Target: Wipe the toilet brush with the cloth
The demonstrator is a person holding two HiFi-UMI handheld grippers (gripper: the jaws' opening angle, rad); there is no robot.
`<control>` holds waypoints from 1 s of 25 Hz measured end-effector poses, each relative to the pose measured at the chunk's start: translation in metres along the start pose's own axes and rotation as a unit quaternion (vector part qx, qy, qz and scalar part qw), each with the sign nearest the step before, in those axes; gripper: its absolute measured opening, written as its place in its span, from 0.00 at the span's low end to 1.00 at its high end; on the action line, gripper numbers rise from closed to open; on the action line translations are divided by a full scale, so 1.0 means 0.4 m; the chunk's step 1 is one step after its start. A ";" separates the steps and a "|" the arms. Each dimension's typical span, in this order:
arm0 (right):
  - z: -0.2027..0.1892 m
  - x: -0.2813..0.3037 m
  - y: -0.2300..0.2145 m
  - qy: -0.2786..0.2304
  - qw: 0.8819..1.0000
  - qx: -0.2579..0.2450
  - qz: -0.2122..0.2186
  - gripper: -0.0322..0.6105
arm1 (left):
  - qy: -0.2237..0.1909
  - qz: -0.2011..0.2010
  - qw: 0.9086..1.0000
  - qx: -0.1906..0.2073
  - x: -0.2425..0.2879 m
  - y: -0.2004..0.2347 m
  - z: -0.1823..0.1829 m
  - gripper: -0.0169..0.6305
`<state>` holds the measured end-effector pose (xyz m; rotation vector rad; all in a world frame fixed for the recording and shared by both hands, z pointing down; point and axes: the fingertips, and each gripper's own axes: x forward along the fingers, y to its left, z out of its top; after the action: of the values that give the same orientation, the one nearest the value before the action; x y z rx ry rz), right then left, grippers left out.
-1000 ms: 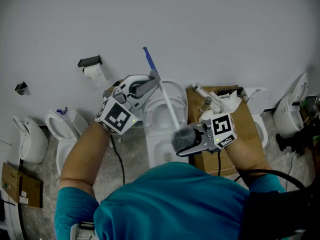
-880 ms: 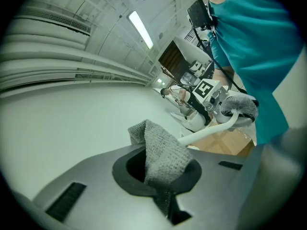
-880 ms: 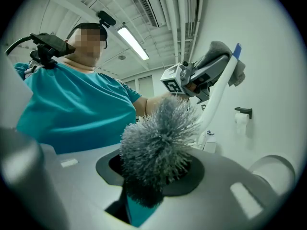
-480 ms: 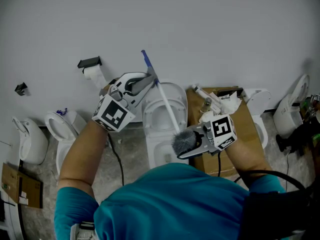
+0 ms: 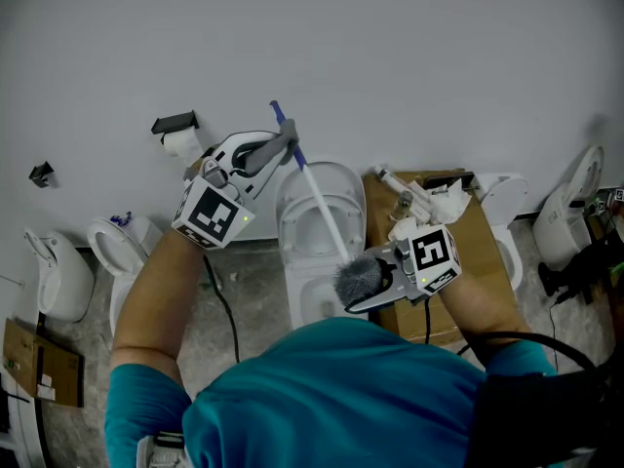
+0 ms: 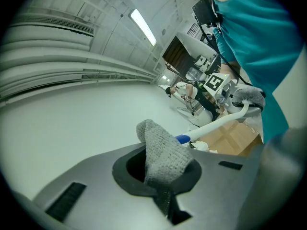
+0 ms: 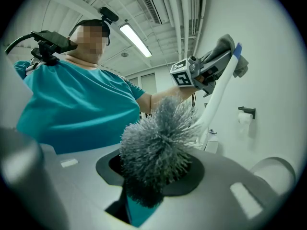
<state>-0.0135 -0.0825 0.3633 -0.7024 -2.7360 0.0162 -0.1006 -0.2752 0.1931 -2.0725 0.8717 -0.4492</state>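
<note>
The toilet brush has a grey bristle head (image 5: 357, 275), a white handle (image 5: 320, 201) and a blue end (image 5: 278, 115). My right gripper (image 5: 370, 281) is shut on the bristle head (image 7: 158, 143) and holds the brush slanting up to the left. My left gripper (image 5: 283, 148) is shut on a grey knitted cloth (image 6: 163, 152), which lies against the handle by its blue end (image 6: 183, 139). In the right gripper view the left gripper (image 7: 216, 59) and the cloth (image 7: 240, 66) sit at the handle's top, near the blue end (image 7: 237, 49).
A white toilet bowl (image 5: 336, 178) stands below the brush against the grey wall. To its right, a cardboard box (image 5: 478, 237) holds crumpled paper and fittings. A toilet-paper holder (image 5: 178, 130) hangs on the wall to the left. More toilets stand at the far left (image 5: 117, 247) and far right (image 5: 570, 208).
My left gripper with the cloth has slid up and to the left along the handle, toward its blue end. The right gripper and the brush head have kept still.
</note>
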 end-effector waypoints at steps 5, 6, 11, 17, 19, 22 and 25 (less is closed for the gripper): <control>-0.002 0.003 0.001 0.003 1.000 -0.001 0.002 0.28 | 0.008 0.012 1.000 -0.001 -0.002 0.028 -0.017 0.05; -0.001 0.004 0.002 0.003 1.000 -0.001 0.003 0.28 | 0.010 0.014 1.000 0.000 -0.001 0.034 -0.020 0.05; -0.004 0.010 0.012 0.006 1.000 -0.004 0.006 0.28 | 0.012 0.029 0.999 0.008 -0.007 0.066 -0.022 0.05; -0.014 0.018 0.025 0.014 1.000 -0.009 0.009 0.28 | 0.017 0.042 0.999 0.003 -0.010 0.108 -0.033 0.05; -0.017 0.020 0.022 0.017 1.000 -0.009 0.005 0.28 | 0.018 0.045 0.999 -0.006 -0.008 0.127 -0.041 0.05; -0.043 0.017 -0.013 0.048 0.998 -0.011 -0.044 0.28 | 0.021 0.061 0.998 -0.018 -0.016 0.159 -0.045 0.05; -0.090 0.001 -0.087 0.098 0.987 0.002 -0.126 0.28 | 0.017 0.081 0.996 -0.039 -0.039 0.182 -0.040 0.05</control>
<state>-0.0192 -0.1154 0.4008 -0.3334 -2.6120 -0.0989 -0.1515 -0.3036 0.1440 -2.0508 1.0837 -0.3701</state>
